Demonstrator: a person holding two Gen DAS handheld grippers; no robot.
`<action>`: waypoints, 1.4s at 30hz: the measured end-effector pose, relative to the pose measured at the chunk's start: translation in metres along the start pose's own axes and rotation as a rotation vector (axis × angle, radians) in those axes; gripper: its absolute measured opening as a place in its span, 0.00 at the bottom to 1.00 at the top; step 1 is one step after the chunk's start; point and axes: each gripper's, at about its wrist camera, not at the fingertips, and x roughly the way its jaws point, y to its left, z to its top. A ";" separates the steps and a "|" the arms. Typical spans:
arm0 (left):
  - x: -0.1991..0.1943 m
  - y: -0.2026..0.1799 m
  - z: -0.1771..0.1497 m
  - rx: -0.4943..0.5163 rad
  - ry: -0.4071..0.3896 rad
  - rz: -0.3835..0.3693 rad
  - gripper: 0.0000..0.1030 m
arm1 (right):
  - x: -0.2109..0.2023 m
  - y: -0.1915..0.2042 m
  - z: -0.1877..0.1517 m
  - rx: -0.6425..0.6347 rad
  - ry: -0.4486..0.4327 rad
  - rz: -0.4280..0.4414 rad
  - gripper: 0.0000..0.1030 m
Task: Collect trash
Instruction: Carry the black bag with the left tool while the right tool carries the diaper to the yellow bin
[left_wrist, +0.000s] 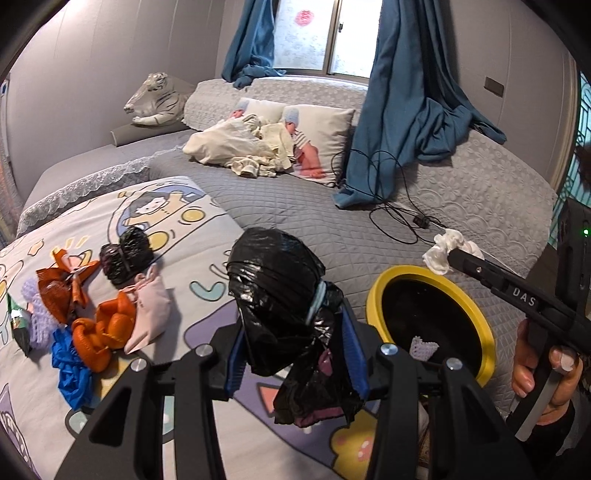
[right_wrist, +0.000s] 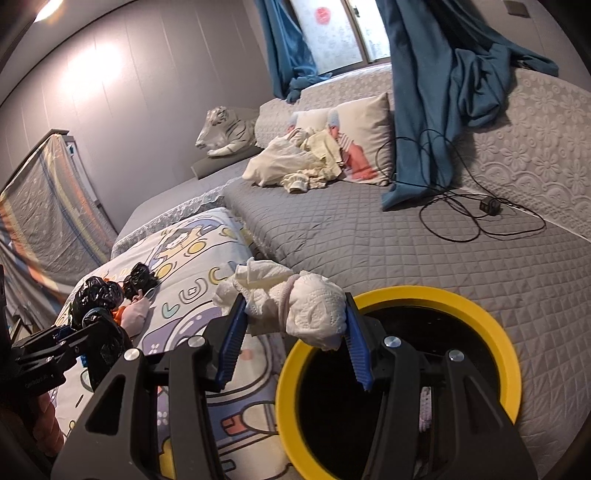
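Note:
My left gripper (left_wrist: 293, 347) is shut on a crumpled black plastic bag (left_wrist: 280, 291), held above the cartoon blanket just left of the yellow-rimmed bin (left_wrist: 484, 328). My right gripper (right_wrist: 293, 334) is shut on a wad of white tissue (right_wrist: 310, 302), held over the left edge of the bin (right_wrist: 480, 299). In the left wrist view the tissue (left_wrist: 439, 251) hangs beyond the bin's far rim. Loose trash lies on the blanket: a black bag (left_wrist: 127, 253), orange wrappers (left_wrist: 99, 328), a blue bag (left_wrist: 70, 365), a pink piece (left_wrist: 149, 314).
The cartoon blanket (left_wrist: 192, 266) lies on a grey quilted bed (right_wrist: 369, 240). A black cable with a plug (right_wrist: 491, 206), pillows and cream clothes (left_wrist: 251, 144), a toy tiger (left_wrist: 159, 99) and blue curtains (left_wrist: 402, 110) are farther back.

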 end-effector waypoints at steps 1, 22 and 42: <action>0.001 -0.002 0.001 0.004 0.000 -0.003 0.41 | -0.001 -0.002 0.000 0.003 -0.003 -0.007 0.46; 0.040 -0.071 0.010 0.124 0.047 -0.114 0.41 | -0.015 -0.047 -0.005 0.072 -0.028 -0.111 0.46; 0.078 -0.128 0.006 0.218 0.091 -0.178 0.41 | -0.021 -0.094 -0.012 0.157 -0.029 -0.217 0.46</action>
